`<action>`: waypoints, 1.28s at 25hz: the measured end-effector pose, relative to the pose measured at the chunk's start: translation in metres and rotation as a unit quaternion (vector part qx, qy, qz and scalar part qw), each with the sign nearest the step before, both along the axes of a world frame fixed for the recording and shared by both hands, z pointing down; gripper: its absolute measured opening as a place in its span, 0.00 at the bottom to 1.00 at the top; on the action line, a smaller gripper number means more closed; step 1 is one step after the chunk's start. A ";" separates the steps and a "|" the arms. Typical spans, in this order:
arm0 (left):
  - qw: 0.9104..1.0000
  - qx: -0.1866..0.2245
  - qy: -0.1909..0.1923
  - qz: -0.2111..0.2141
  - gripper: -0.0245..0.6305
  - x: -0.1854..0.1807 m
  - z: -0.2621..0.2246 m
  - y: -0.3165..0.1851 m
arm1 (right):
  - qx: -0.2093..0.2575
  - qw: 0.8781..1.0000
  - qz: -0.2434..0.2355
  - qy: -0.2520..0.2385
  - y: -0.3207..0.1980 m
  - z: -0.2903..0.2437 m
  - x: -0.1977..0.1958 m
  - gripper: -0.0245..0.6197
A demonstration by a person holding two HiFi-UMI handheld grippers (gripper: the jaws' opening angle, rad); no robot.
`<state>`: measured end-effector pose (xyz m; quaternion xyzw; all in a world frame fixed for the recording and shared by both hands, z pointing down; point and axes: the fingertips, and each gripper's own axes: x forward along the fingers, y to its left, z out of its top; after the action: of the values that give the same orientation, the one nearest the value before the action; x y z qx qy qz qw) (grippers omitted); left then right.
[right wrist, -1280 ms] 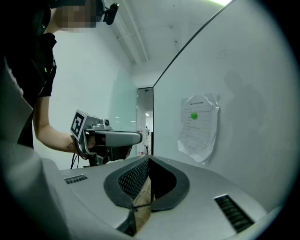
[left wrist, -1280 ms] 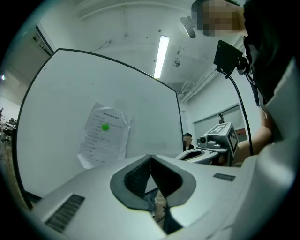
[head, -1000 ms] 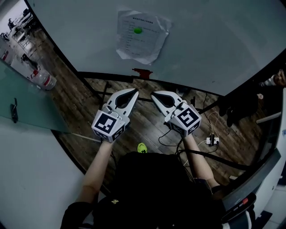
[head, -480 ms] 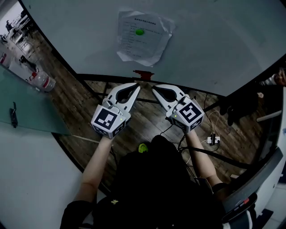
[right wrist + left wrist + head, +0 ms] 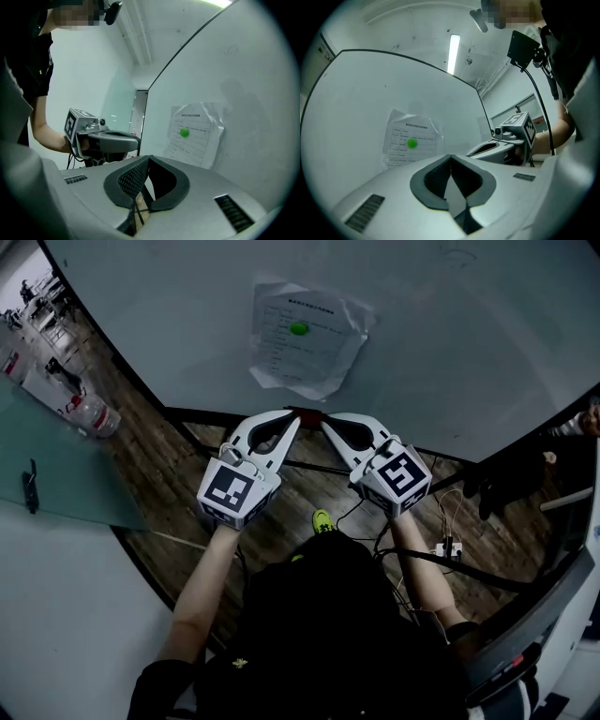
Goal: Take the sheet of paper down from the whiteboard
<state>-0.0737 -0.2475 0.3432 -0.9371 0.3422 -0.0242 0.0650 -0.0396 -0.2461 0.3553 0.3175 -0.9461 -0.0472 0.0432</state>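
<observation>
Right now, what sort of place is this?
Likely an office or lab: a large whiteboard, a printed sheet of paper with a green dot, cables across the wood floor.

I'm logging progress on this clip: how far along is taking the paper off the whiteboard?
Done: nothing yet; the crumpled white printed sheet of paper hangs on the pale whiteboard under a round green magnet. In hand: nothing; the left gripper and right gripper are both shut and empty, tips short of the sheet. Left: reach the sheet, free it, bring it down.

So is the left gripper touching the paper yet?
Apart. In the right gripper view the left gripper hangs short of the whiteboard, clear of the paper.
</observation>
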 end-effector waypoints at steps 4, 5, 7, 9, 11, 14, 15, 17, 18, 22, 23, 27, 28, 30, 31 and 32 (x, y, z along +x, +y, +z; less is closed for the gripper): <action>1.000 0.023 -0.012 -0.016 0.08 -0.003 -0.014 -0.021 | 0.013 1.000 -0.001 0.007 -0.017 -0.010 -0.002 0.06; 0.999 0.027 -0.013 -0.020 0.08 -0.004 -0.017 -0.025 | 0.016 1.000 -0.001 0.009 -0.021 -0.012 -0.002 0.05; 0.999 0.031 -0.013 -0.025 0.08 -0.004 -0.020 -0.034 | 0.021 1.000 -0.002 0.012 -0.028 -0.016 -0.002 0.06; 0.999 0.029 -0.013 -0.029 0.08 -0.003 -0.020 -0.043 | 0.024 1.000 -0.002 0.013 -0.036 -0.020 -0.001 0.05; 0.999 0.030 -0.015 -0.031 0.08 -0.002 -0.021 -0.051 | 0.027 1.000 -0.003 0.014 -0.044 -0.024 0.000 0.06; 0.999 0.036 -0.019 -0.037 0.09 -0.001 -0.023 -0.062 | 0.029 0.999 -0.005 0.016 -0.054 -0.027 0.001 0.06; 0.998 0.037 -0.019 -0.039 0.10 -0.001 -0.024 -0.065 | 0.029 0.999 -0.006 0.017 -0.057 -0.028 0.001 0.06; 0.998 0.040 -0.021 -0.043 0.10 -0.001 -0.025 -0.072 | 0.030 0.999 -0.007 0.018 -0.063 -0.030 0.002 0.06; 0.998 0.041 -0.024 -0.046 0.12 -0.001 -0.025 -0.075 | 0.030 0.999 -0.007 0.018 -0.066 -0.030 0.002 0.06; 0.996 0.048 -0.036 -0.061 0.16 0.000 -0.026 -0.087 | 0.032 0.999 -0.008 0.021 -0.075 -0.034 0.005 0.06; 0.996 0.050 -0.038 -0.063 0.17 0.000 -0.027 -0.090 | 0.033 0.999 -0.009 0.022 -0.077 -0.035 0.006 0.06; 0.995 0.053 -0.041 -0.070 0.21 0.004 -0.029 -0.100 | 0.035 0.999 -0.011 0.024 -0.084 -0.038 0.009 0.06; 0.995 0.054 -0.041 -0.072 0.22 0.004 -0.030 -0.103 | 0.037 0.999 -0.012 0.025 -0.086 -0.039 0.010 0.06; 0.995 0.057 -0.042 -0.077 0.24 0.005 -0.033 -0.107 | 0.038 0.999 -0.013 0.025 -0.089 -0.041 0.011 0.06; 0.994 0.058 -0.042 -0.079 0.25 0.006 -0.034 -0.109 | 0.039 0.999 -0.014 0.026 -0.090 -0.042 0.011 0.07; 0.994 0.059 -0.042 -0.081 0.25 0.007 -0.035 -0.111 | 0.040 0.999 -0.014 0.026 -0.091 -0.043 0.012 0.07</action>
<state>-0.0670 -0.3585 0.3081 -0.8991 0.4143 -0.0487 0.1329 -0.0278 -0.3375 0.3123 0.3041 -0.9465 -0.0938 0.0545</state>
